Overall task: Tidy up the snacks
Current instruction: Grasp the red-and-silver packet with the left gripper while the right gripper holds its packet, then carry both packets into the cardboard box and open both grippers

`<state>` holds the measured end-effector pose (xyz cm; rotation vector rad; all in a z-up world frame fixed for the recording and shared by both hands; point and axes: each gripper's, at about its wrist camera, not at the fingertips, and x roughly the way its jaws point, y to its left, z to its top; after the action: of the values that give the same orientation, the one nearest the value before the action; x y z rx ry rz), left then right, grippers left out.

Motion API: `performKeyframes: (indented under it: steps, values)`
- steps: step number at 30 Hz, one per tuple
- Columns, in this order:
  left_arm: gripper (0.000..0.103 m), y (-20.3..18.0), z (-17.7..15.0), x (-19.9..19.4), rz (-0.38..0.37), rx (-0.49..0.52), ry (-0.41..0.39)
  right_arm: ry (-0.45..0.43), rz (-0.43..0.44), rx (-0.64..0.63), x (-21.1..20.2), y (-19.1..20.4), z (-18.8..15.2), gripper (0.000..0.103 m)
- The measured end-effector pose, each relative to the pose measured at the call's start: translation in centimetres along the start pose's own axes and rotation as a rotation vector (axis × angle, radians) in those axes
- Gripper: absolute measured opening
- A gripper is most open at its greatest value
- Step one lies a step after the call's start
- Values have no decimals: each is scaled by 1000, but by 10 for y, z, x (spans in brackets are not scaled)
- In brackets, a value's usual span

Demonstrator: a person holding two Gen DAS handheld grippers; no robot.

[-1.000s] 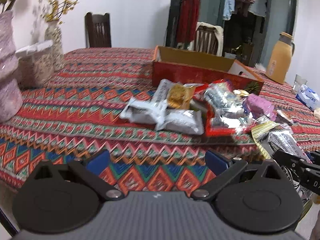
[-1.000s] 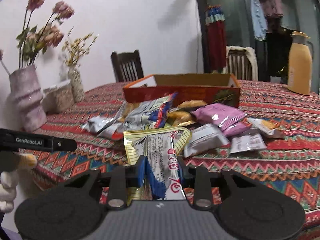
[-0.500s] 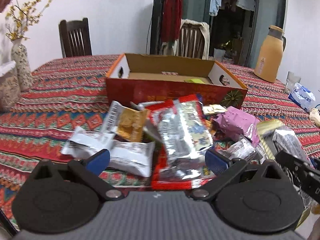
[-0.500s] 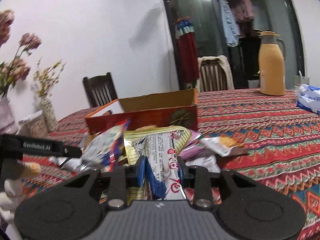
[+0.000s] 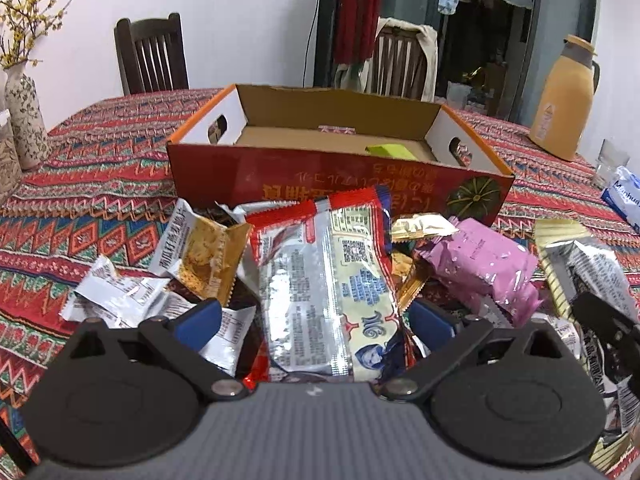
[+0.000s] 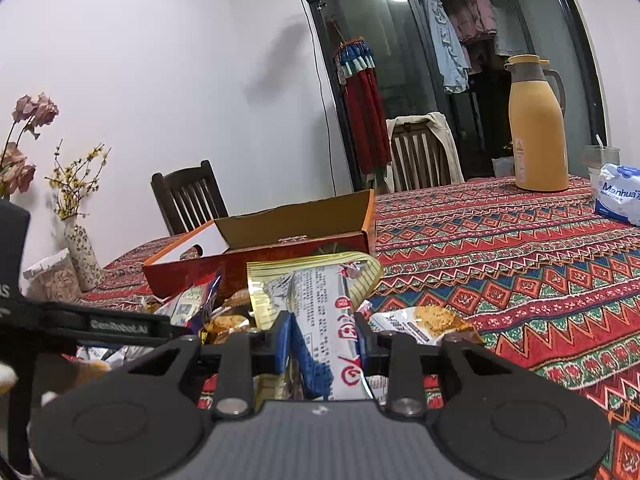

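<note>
The right gripper [image 6: 322,342] is clamped on a gold-edged snack packet [image 6: 320,300], its blue pads pinching the wrapper from both sides near the lower end. The packet stands up out of the jaws and leans away toward the cardboard box [image 6: 280,236]; its top edge overlaps the box's near right corner in the right wrist view. This gripper points only slightly downward, across the patterned tablecloth [image 6: 520,264].

The left gripper [image 5: 316,322] tilts more steeply down, straight at the box's red front wall. Its jaws stand wide apart — a silver packet with red trim [image 5: 328,288] lies between the blue fingers [image 5: 198,320], but neither pad visibly presses on it, so the grip is released. That packet lies on top of the heap in front of the box, its far end close to the wall.

The rest of the snacks lie on the near side of the box: a crumpled white-and-brown packet [image 5: 200,256] to the left of the silver one, a pink packet [image 5: 480,268] to its right, and the gold-edged packet [image 5: 576,264] at the far right with the right gripper's dark frame over it. Inside the box lies a small yellow-green item [image 5: 390,151] near its right end. Beyond the box's right end stands a yellow thermos jug [image 5: 560,96] — well apart from it.
</note>
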<state>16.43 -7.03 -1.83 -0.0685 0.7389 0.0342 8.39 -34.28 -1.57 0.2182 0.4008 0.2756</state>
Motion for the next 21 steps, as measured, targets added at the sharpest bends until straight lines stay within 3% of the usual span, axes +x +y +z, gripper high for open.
performKeyframes:
  steps: [1,4,8,21]
  values:
    - [97,0,0,2,0,-3,6,0,1,1,1,0,0,30]
    - [76,0,-1,8,-17,-8,32,1,5,3,5,0,2,30]
    - [65,3,-3,6,-34,-1,28,-1,10,0,7,1,4,30]
    - [63,9,10,-16,-87,23,-26,-20,7,-12,15,12,22,30]
